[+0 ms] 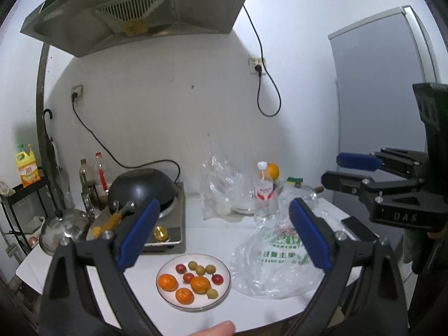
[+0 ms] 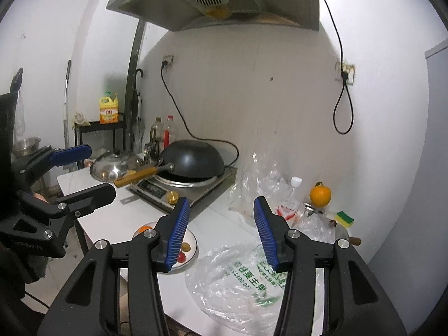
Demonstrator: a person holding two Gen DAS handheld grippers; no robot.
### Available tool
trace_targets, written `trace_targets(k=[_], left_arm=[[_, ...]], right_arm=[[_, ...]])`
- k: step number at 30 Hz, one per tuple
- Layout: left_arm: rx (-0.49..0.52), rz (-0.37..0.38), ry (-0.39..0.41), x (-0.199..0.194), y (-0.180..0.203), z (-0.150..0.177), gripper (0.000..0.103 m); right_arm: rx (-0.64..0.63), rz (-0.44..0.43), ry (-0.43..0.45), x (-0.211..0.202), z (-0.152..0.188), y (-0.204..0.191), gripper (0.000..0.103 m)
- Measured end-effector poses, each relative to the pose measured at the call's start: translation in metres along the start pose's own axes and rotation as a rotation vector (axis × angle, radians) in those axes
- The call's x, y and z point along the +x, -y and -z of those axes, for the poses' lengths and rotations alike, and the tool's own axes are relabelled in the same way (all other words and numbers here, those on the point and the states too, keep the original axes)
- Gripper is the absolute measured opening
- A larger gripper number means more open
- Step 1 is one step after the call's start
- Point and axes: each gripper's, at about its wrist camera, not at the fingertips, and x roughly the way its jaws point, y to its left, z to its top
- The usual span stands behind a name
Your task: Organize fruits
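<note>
A white plate [image 1: 221, 291] near the counter's front edge holds three oranges [image 1: 168, 282], small red fruits [image 1: 217, 279] and yellow-green fruits [image 1: 200, 269]. My left gripper [image 1: 224, 232] hovers above and behind it, open wide, with nothing between its blue pads. To the right my right gripper [image 1: 333, 170] hangs in the air. In the right wrist view my right gripper [image 2: 221, 224] is open and empty above the counter. Its left finger hides most of the plate [image 2: 192, 254]. A crumpled printed plastic bag [image 1: 274, 266] [image 2: 238, 280] lies right of the plate. My left gripper [image 2: 100, 170] is at the left.
A lone orange [image 1: 273, 170] [image 2: 320, 194] sits at the back by a water bottle [image 1: 263, 193] and a clear bag [image 1: 221, 187]. An upturned black wok [image 1: 142, 184] rests on an induction cooker, with a steel lid [image 1: 61, 229] beside it. A grey fridge [image 1: 378, 98] stands at the right.
</note>
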Motion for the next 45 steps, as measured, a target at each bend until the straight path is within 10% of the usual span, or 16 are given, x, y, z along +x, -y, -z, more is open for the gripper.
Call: trace_targets(k=[45], left_arm=[[-0.056, -0.059, 0.072, 0.011, 0.000, -0.035, 0.095]], right_arm=[[0.045, 0.061, 0.061, -0.007, -0.019, 0.026, 0.062]])
